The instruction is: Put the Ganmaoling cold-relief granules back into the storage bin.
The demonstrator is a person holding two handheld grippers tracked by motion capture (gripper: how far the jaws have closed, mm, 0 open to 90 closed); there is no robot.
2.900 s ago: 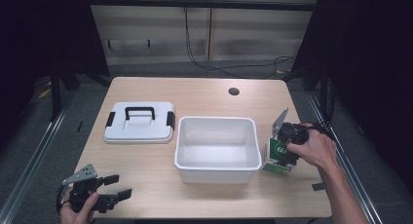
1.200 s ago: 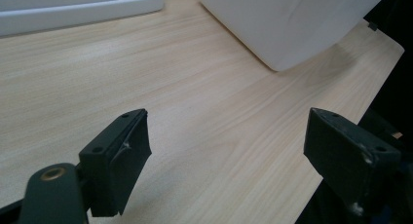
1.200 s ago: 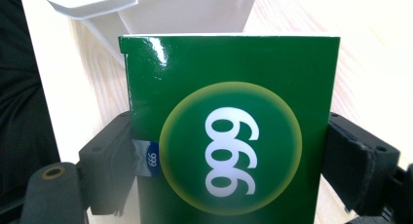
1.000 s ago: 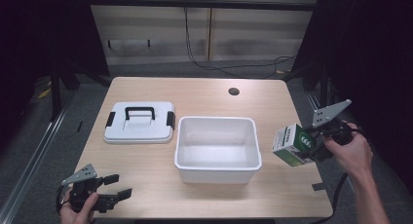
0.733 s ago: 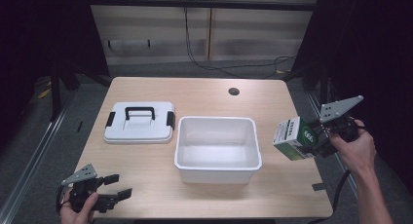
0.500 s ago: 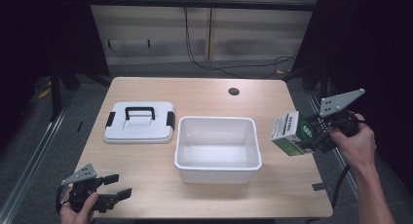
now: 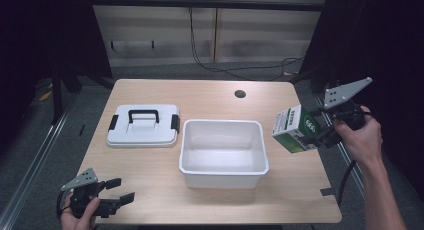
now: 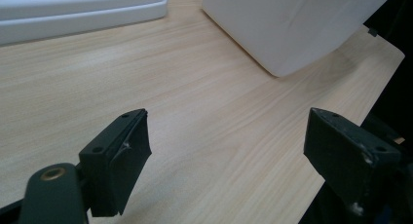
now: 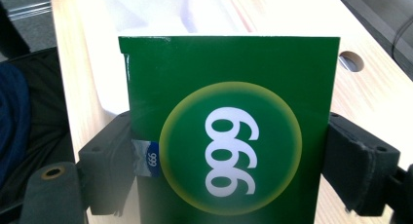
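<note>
My right gripper (image 7: 320,131) clamps the green box (image 7: 294,129) by its sides, lifted off the table (image 7: 210,92) just right of the white bin (image 7: 223,151), which holds nothing; its lid (image 7: 143,125) lies left of it; my left gripper (image 7: 116,191) rests wide open, holding nothing, at the near-left corner.

Table evenly lit, surroundings dark; close views soft.
</note>
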